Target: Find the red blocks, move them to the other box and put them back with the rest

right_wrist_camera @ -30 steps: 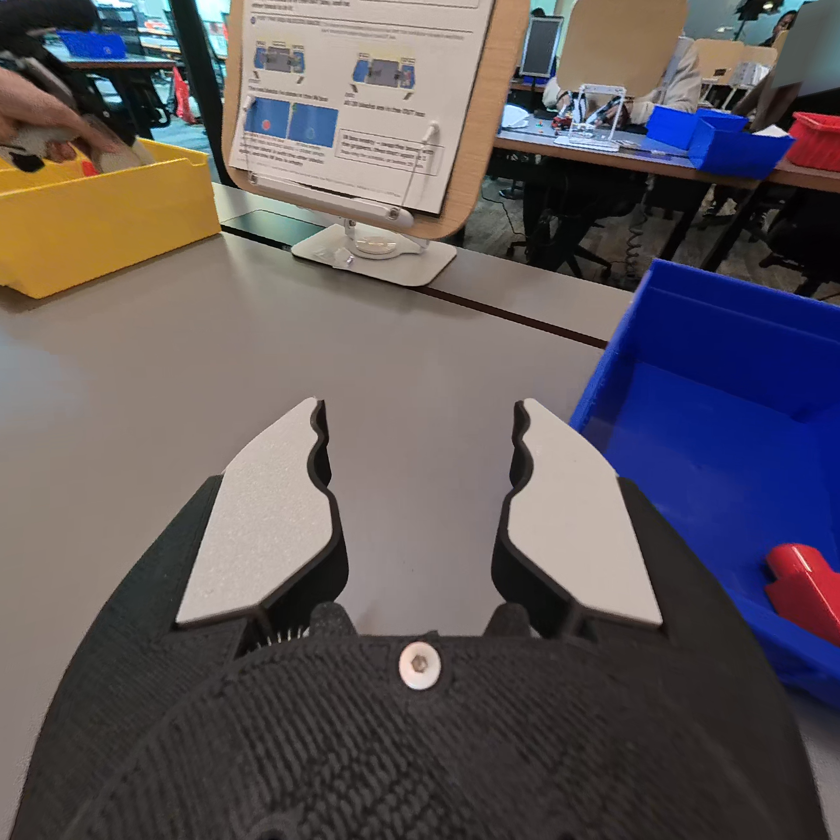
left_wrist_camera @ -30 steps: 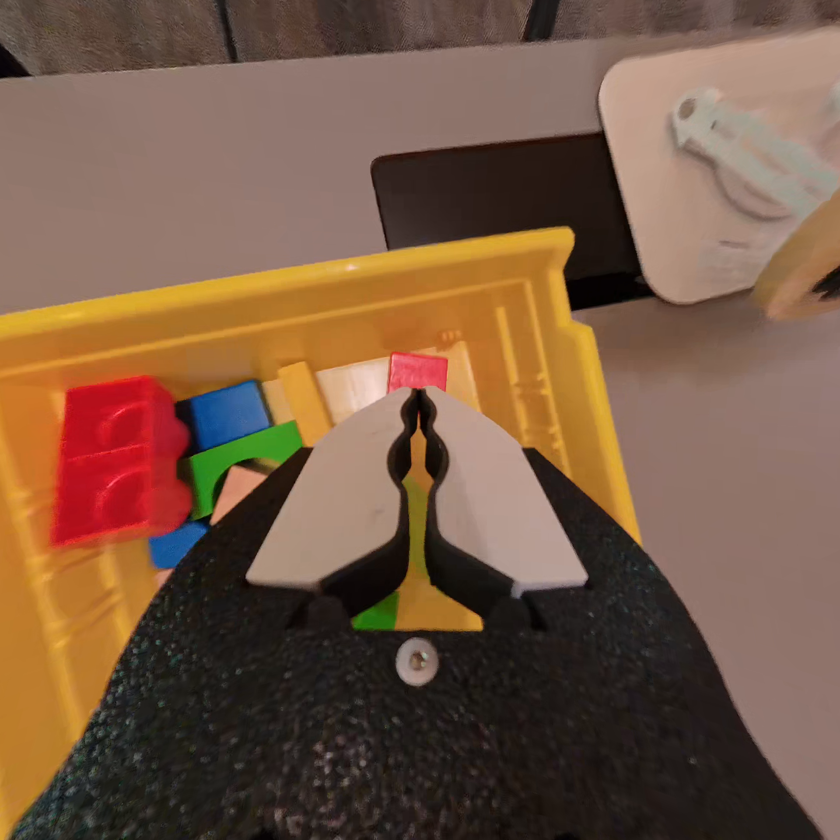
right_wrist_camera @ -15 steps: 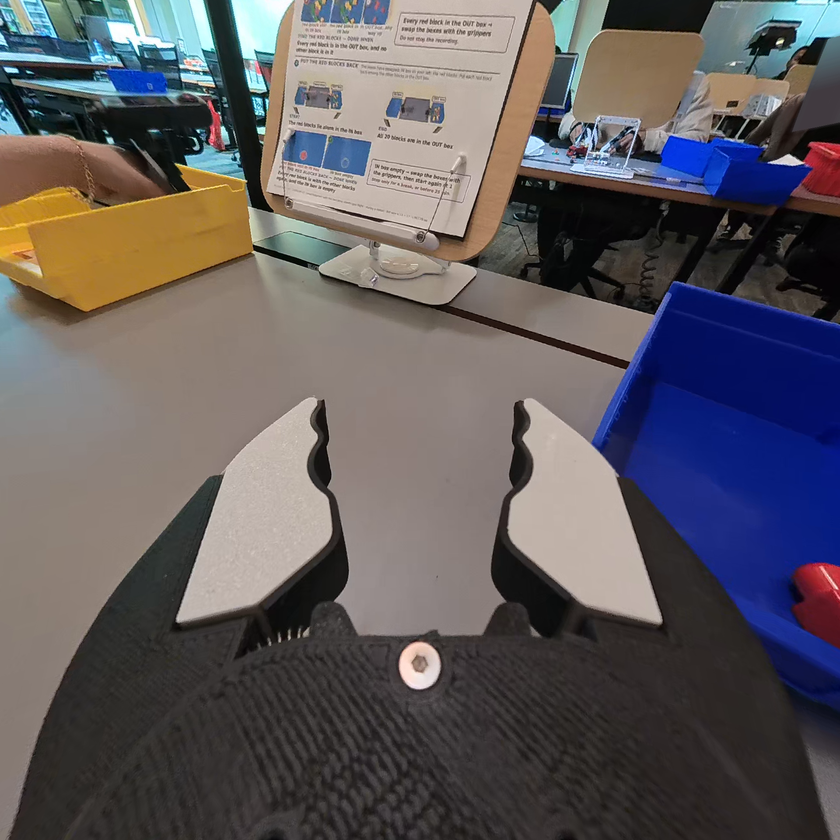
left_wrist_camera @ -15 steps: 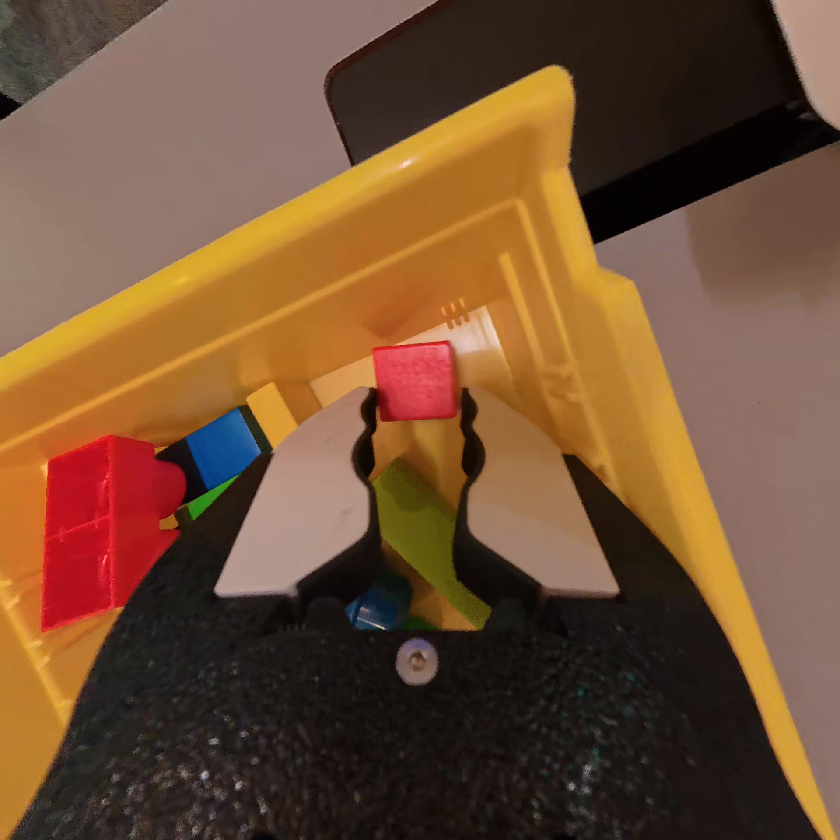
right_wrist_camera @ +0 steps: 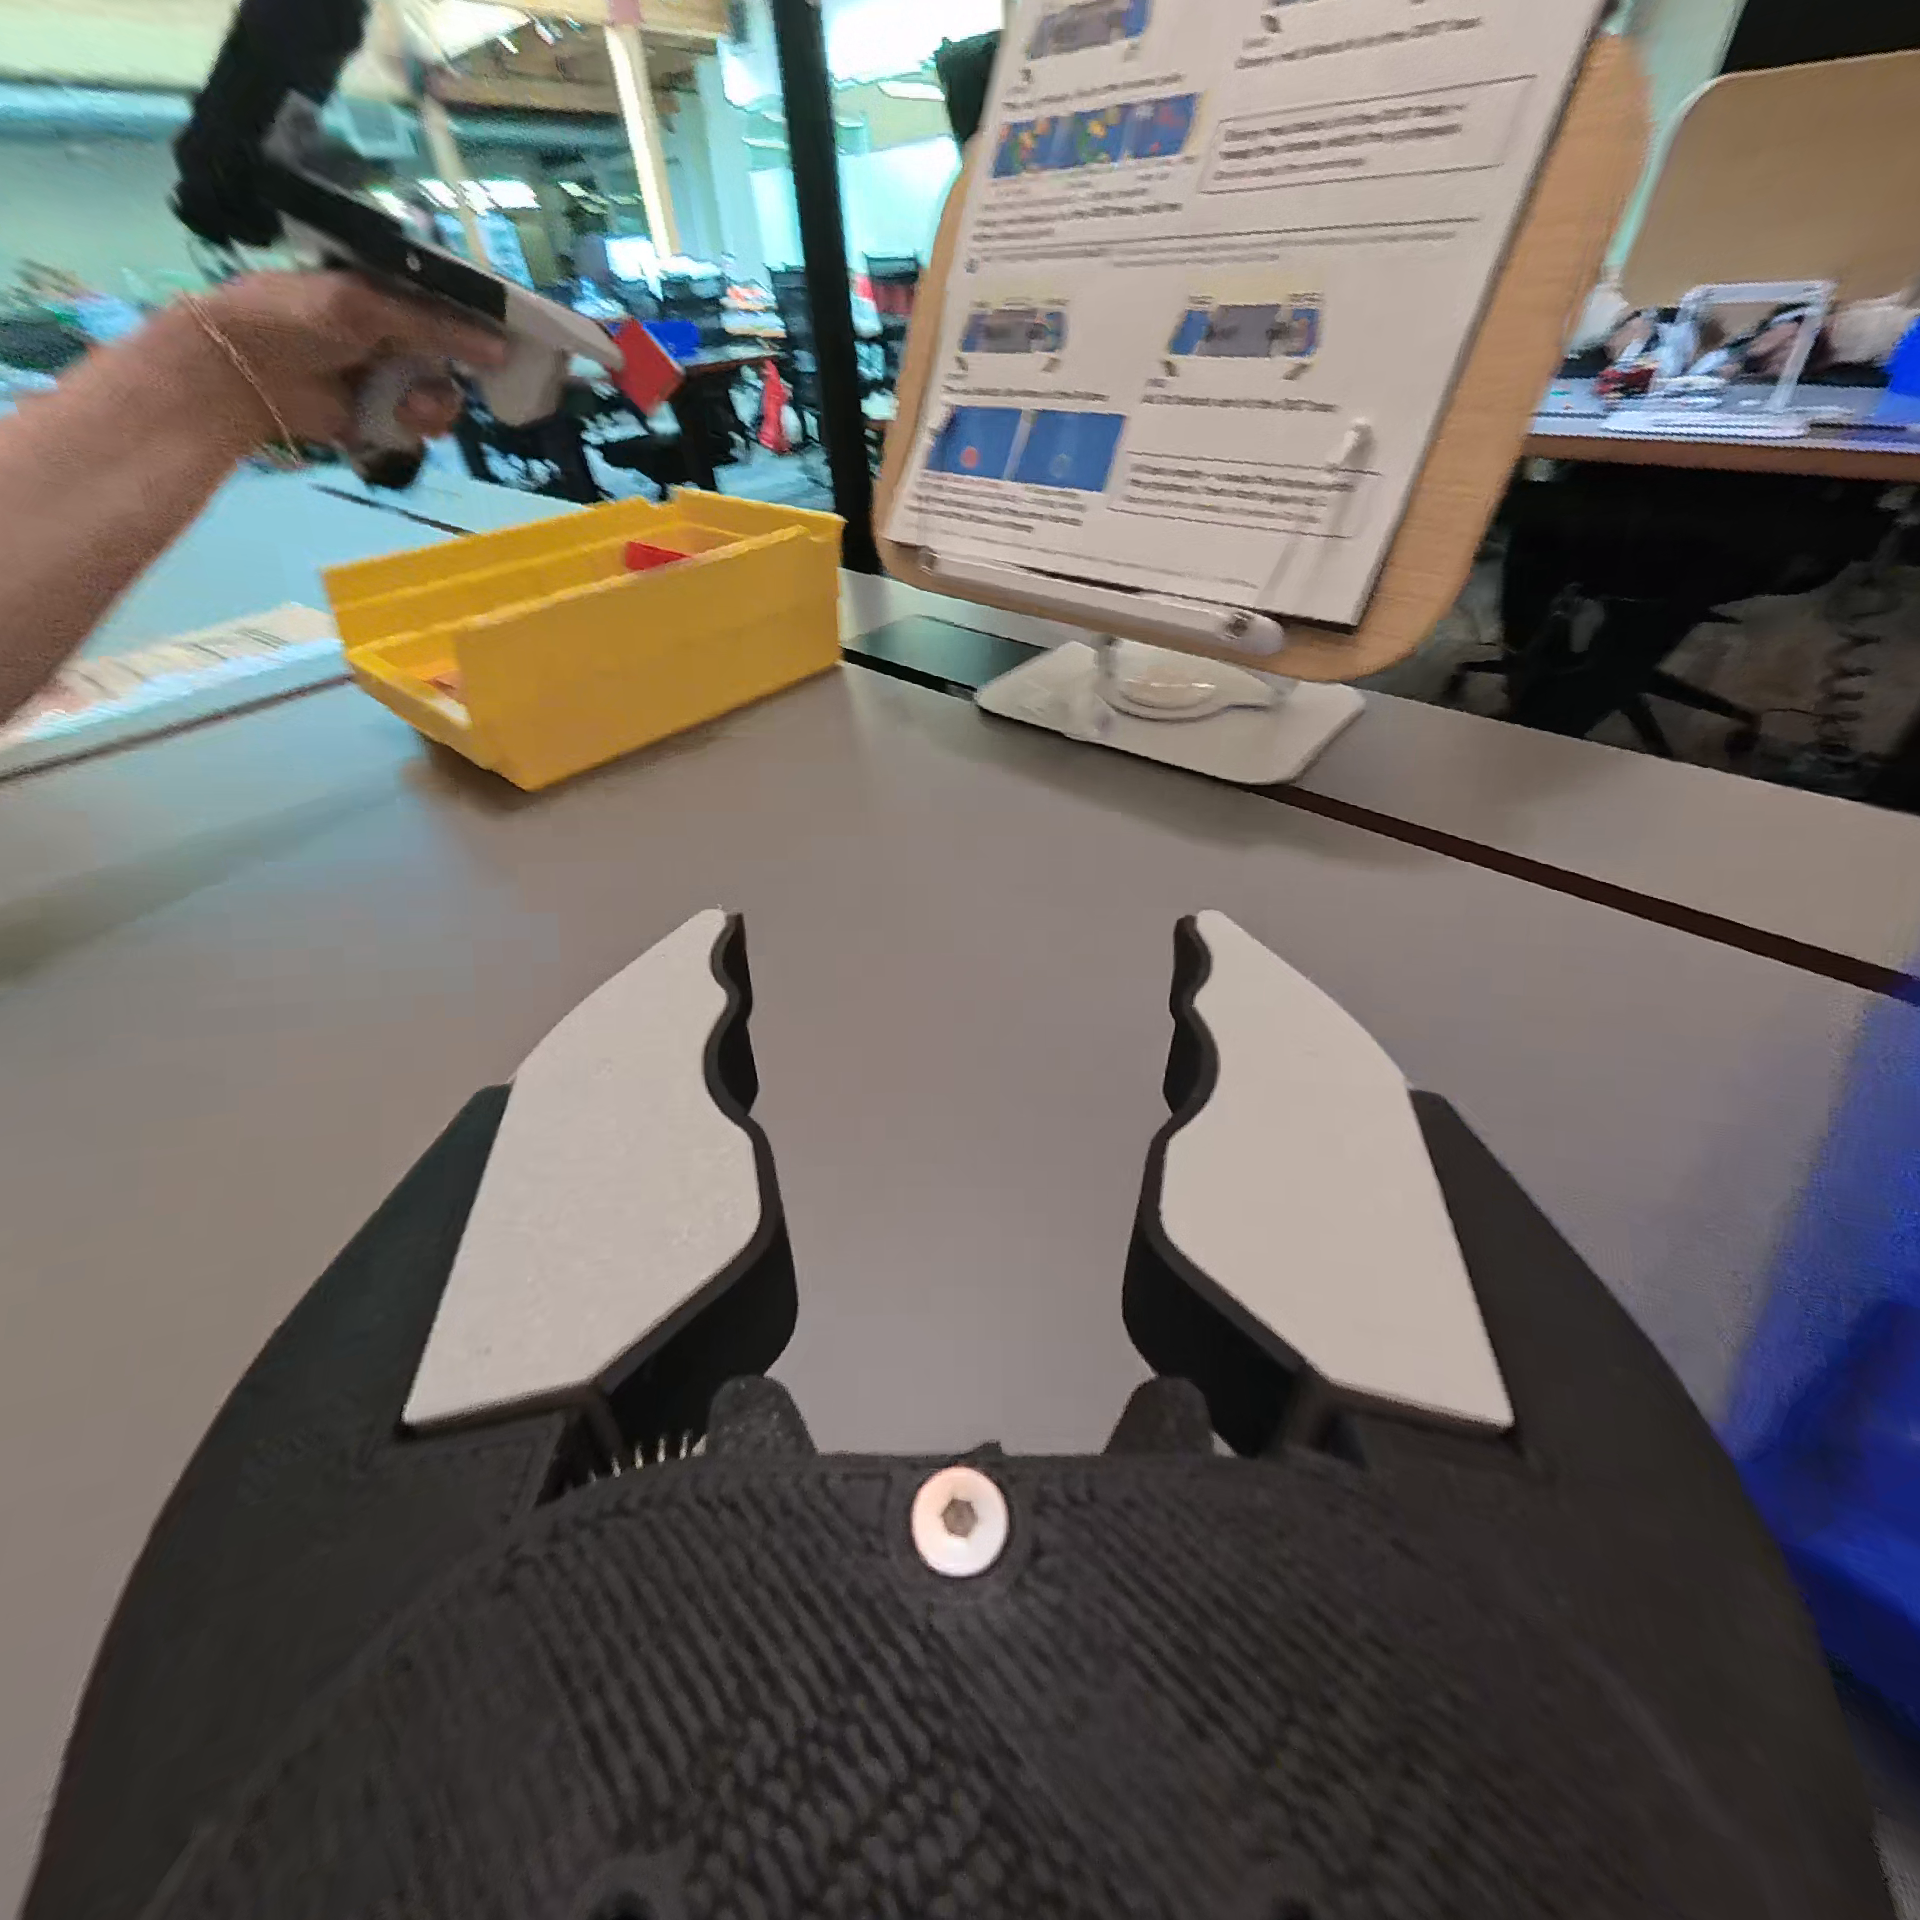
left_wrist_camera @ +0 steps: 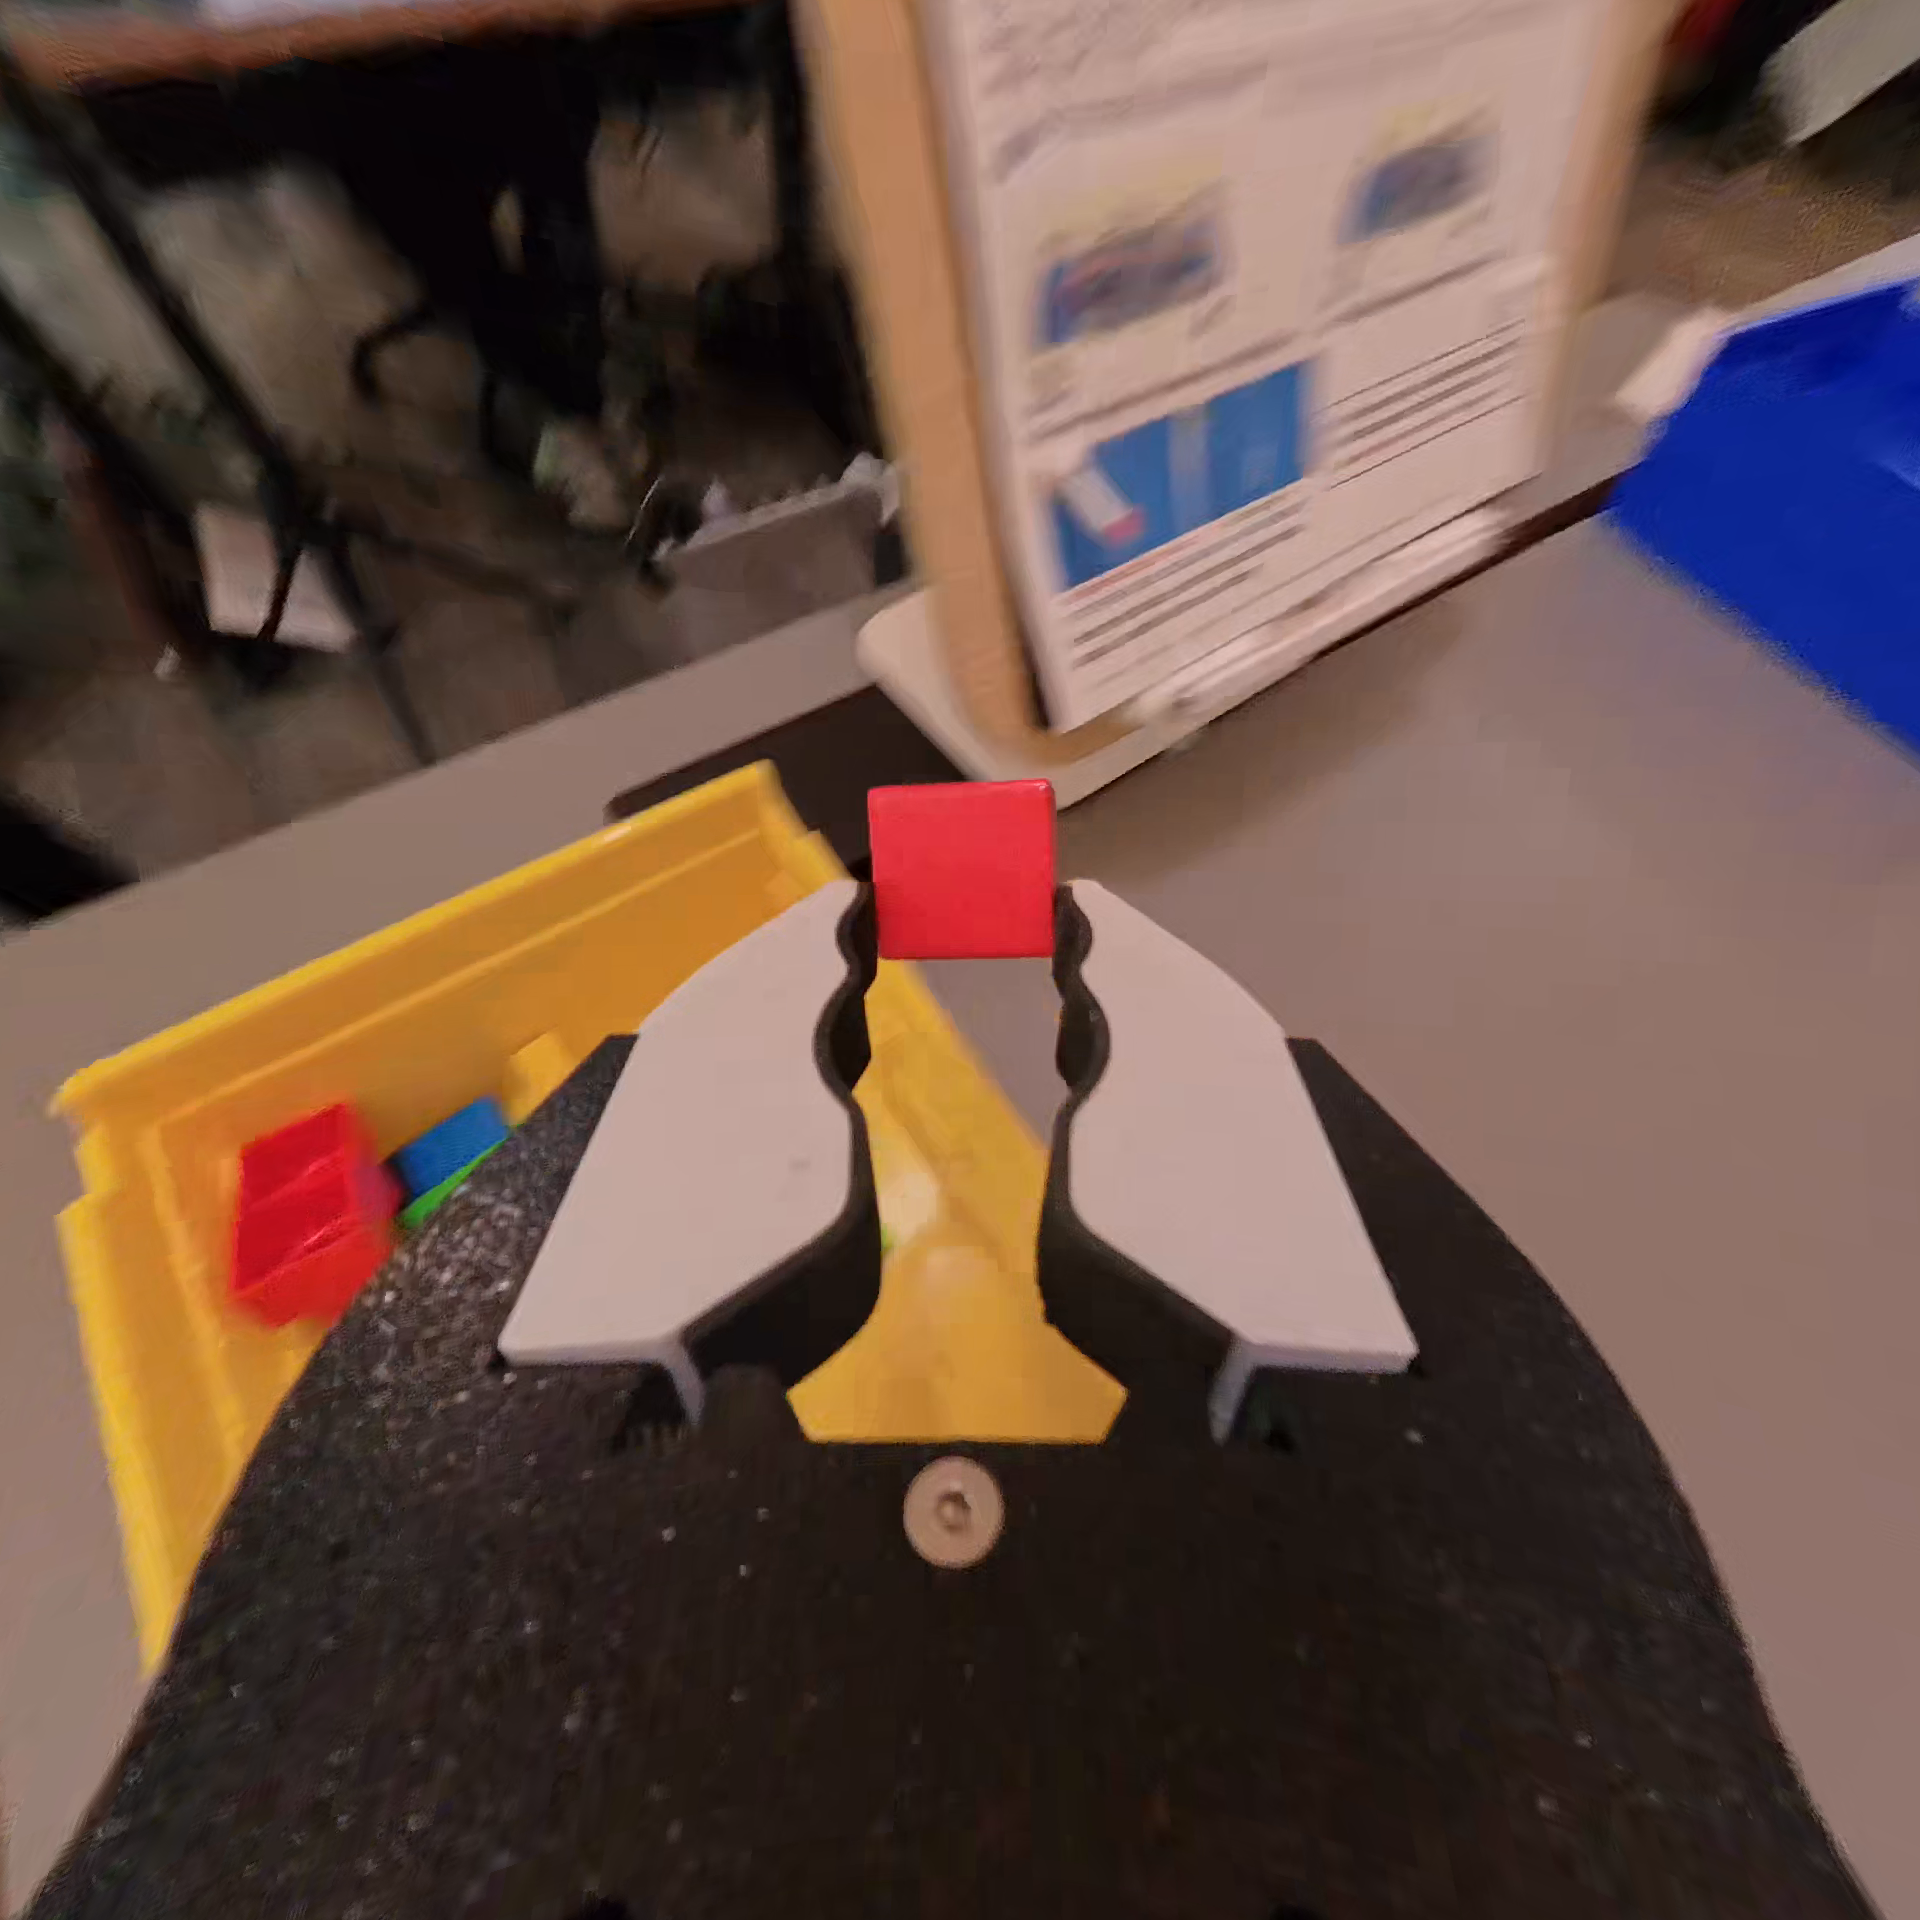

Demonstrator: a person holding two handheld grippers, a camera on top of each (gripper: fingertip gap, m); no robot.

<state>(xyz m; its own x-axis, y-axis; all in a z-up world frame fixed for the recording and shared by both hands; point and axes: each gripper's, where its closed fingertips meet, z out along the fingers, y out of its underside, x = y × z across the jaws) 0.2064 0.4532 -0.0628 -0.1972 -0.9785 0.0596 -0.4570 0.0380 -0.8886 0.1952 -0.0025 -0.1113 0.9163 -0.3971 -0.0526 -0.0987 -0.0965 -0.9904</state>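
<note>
While our left gripper (left_wrist_camera: 961, 914) pinches a red cube (left_wrist_camera: 958, 871) at its fingertips, we hold it in the air above the yellow box (left_wrist_camera: 436, 997).

Both pads press the cube's sides. Our right gripper (right_wrist_camera: 958, 966) hovers over the grey table (right_wrist_camera: 935, 831) with jaws spread wide and bare. Another red block (left_wrist_camera: 307, 1210) lies in the yellow box beside a blue block (left_wrist_camera: 452, 1143); the blue box (left_wrist_camera: 1787, 499) sits well apart, on our right.

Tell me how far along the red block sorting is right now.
Partly done. In hand: the left hand-held gripper grips a red cube by its tips, lifted above the yellow box. Left: at least one more red block sits in that box, and the held cube hasn't reached the blue box. The right hand-held gripper is open and holds nothing.
</note>
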